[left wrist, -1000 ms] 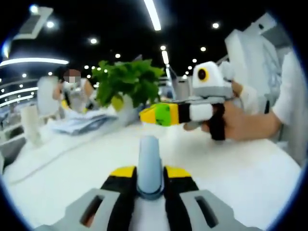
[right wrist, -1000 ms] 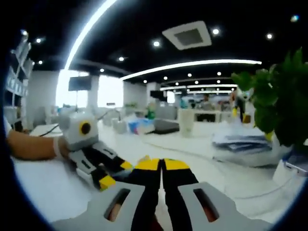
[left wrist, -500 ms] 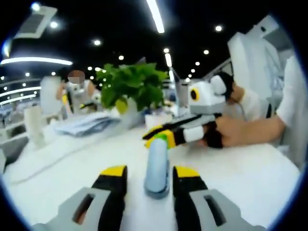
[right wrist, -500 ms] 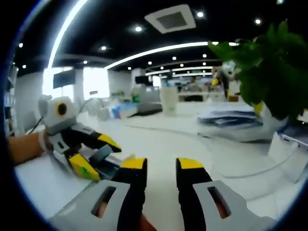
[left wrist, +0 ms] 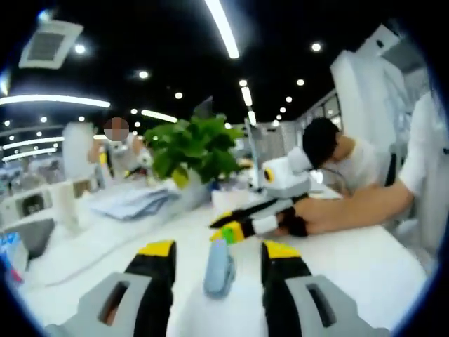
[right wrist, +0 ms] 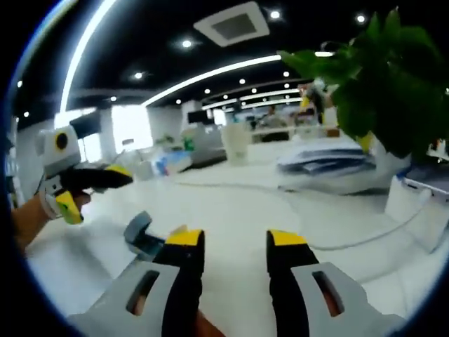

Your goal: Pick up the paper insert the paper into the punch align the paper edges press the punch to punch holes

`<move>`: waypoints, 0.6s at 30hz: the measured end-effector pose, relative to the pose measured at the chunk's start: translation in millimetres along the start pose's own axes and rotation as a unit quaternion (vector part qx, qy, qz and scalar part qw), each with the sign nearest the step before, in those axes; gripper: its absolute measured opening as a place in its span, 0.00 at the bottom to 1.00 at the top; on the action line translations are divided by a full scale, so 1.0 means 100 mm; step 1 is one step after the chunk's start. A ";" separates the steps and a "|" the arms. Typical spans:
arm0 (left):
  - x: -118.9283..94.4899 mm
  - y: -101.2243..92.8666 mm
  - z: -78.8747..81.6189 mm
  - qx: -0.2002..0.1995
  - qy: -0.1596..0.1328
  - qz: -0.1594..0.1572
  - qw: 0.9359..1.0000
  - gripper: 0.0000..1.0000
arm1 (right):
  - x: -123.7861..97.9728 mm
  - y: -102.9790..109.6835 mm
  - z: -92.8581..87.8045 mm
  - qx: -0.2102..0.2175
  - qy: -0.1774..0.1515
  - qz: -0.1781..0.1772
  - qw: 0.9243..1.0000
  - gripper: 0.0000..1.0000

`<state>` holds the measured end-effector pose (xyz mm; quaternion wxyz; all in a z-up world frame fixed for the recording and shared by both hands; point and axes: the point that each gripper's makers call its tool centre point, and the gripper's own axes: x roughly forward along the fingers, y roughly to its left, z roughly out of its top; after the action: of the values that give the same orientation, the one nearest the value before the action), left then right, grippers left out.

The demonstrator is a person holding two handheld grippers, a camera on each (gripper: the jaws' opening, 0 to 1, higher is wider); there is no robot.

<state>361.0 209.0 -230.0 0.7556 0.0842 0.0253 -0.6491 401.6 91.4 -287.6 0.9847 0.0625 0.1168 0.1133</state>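
A blue-grey punch [left wrist: 219,267] stands on the white table [left wrist: 365,263], just ahead of my left gripper [left wrist: 218,248]. That gripper is open, its yellow-tipped jaws spread to either side of the punch and apart from it. My right gripper [left wrist: 235,226], held in a hand, reaches in from the right just beyond the punch. In the right gripper view, my right gripper [right wrist: 236,239] is open with nothing between its jaws, and the punch [right wrist: 142,235] lies just left of its left jaw. The left gripper [right wrist: 74,188] shows at the far left, in a hand.
A potted green plant [left wrist: 193,147] and a stack of papers [left wrist: 133,200] sit at the back of the table. A cable [right wrist: 337,242] runs across the table on the right. A white cup [right wrist: 235,144] stands farther off. A person [left wrist: 333,147] leans over a desk behind.
Both grippers have gone from shut to open. The left gripper has let go of the punch and drawn back a little. The right gripper has swung away and lowered.
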 end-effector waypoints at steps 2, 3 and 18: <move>-0.15 -0.09 -0.06 -0.006 0.005 -0.002 1.000 0.53 | 0.00 0.01 0.00 -0.006 0.001 0.005 1.000 0.39; -0.22 -0.13 -0.11 -0.012 0.010 -0.002 1.000 0.53 | 0.00 0.01 0.00 -0.006 0.001 0.006 1.000 0.40; -0.70 -0.36 -0.71 -0.053 0.052 -0.015 0.997 0.51 | -0.01 0.04 0.01 -0.007 -0.004 0.020 1.000 0.40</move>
<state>320.1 284.0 -293.0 0.7470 0.0769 0.1001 -0.6528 400.4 94.6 -286.4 0.9831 0.0587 0.1107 0.1337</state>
